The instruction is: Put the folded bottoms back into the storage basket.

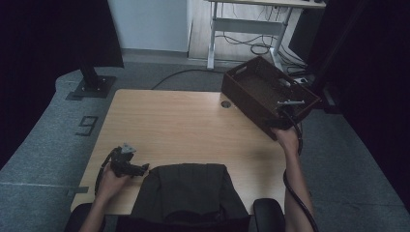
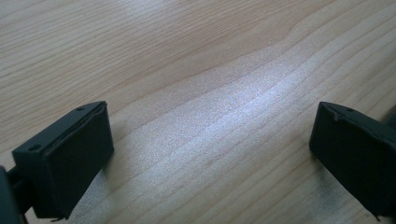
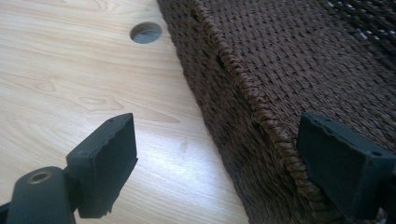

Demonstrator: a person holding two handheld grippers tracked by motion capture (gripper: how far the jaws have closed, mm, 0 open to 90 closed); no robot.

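At the far right corner of the tabletop (image 1: 169, 121), the right hand-held gripper (image 3: 219, 158) straddles the near rim of a dark woven basket (image 1: 263, 92), jaws wide with one inside and one outside, not yet pinching. The left hand-held gripper (image 2: 210, 154) rests released and empty over bare wood. Next, it seems, the jaws must clench on the wall before the basket is dragged or lifted.

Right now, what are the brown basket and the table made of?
The basket looks like dark brown woven wicker or cord, matte: tight plaited rows and a braided rim. The table looks like pale wood or wood-look laminate, smooth with a soft sheen: grain lines and glare patches.
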